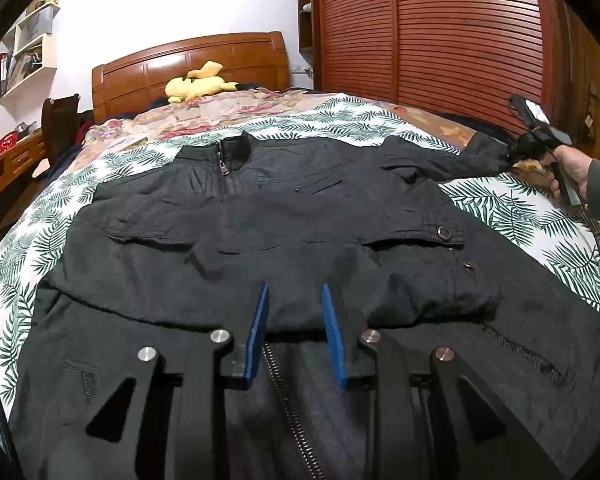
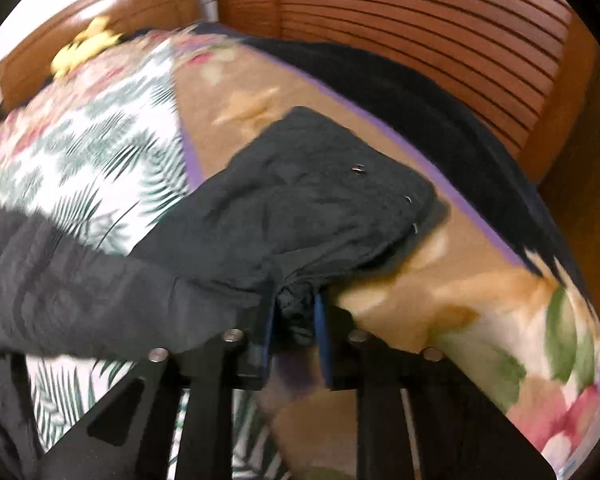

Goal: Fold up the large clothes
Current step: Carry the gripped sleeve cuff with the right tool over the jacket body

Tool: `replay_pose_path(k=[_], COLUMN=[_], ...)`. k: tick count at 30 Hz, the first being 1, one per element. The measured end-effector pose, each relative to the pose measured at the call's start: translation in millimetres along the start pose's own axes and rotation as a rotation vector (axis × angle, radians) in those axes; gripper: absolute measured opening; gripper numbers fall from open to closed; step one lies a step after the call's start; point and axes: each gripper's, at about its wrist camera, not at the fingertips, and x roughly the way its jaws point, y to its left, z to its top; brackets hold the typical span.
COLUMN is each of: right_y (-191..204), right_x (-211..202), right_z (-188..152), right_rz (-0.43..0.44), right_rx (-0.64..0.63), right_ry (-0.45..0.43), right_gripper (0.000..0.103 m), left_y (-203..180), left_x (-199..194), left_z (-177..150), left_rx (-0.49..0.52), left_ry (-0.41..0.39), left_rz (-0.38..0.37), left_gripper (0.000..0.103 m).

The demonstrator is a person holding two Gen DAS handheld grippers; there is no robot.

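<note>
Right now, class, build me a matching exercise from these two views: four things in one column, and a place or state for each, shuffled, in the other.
Things
1. left tool
2. right tool
3. yellow plush toy
4. black jacket

Place or state
A. lying by the wooden headboard
B. spread front up on the leaf-print cover
C. shut on the jacket's sleeve
D. open, above the jacket's hem

Pairs: 1-D, 2-C, 3-A, 4-B

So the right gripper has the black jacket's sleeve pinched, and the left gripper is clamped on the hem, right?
Not quite. The right gripper does pinch the black jacket's sleeve, but the left wrist view shows the left gripper open above the hem, clamping nothing.
</note>
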Motion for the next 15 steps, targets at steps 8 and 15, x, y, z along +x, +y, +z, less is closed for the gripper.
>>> replay_pose_path(k=[8,15], right_y=[60,128], right_x=[-115,-219], right_z=[5,3], right_rz=[0.045,0.142], right_rx=[-0.180,-0.310], right_ry=[-0.233,-0.376], right_gripper=[0.007,0.006], left_y=[1,7], left_x=[-6,-34], left_z=[1,0], left_rx=[-0.003,-0.002], left_ry=[-0.019,-0.051], left_rz=[-0.003,-0.012], left_gripper=[0.025,0.025])
